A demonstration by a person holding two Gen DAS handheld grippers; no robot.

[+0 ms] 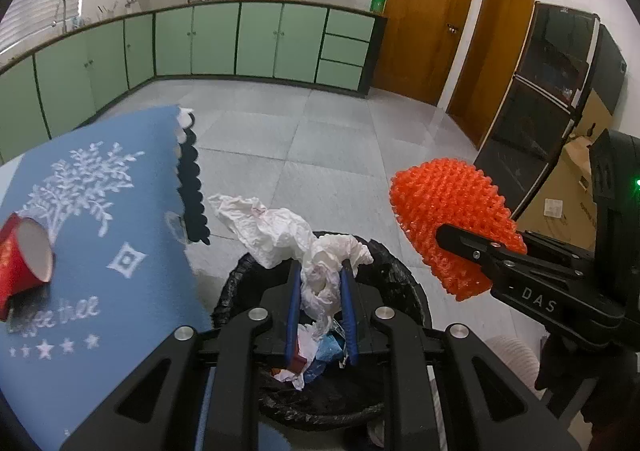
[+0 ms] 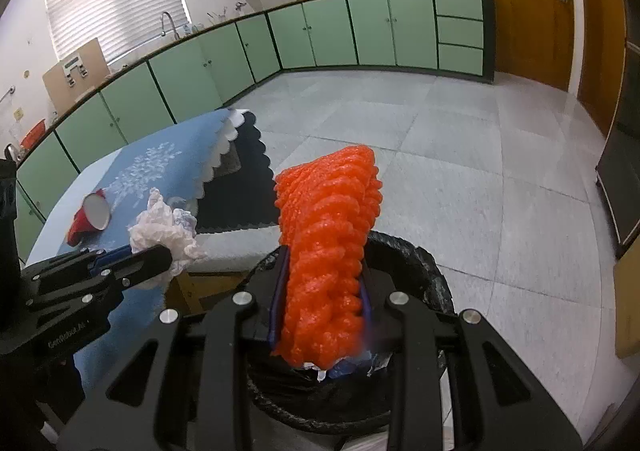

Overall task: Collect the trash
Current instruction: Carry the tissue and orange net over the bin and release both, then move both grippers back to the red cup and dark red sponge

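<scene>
1. Spreading over the table, the blue cloth [image 1: 100, 251] takes up the left of both views, with white tree print and a scalloped edge hanging toward the floor [image 1: 320, 139].
2. The bin [image 1: 400, 279], lined with a black bag, stands just beside the table and below both grippers; scraps of paper and blue plastic lie inside it.
3. The right gripper [image 2: 324, 291] is clamped on the orange net [image 2: 328, 235], its blue pads pressed into the net's sides, and holds it above the bin's mouth.
4. The left gripper [image 1: 322, 291] is clamped on the tissue [image 1: 296, 235], a crumpled white wad that bulges out past the fingertips, over the bin's near rim.
5. A red cup [image 1: 24, 263] lies tipped on its side on the cloth, white inside facing the cameras, well apart from both grippers.
</scene>
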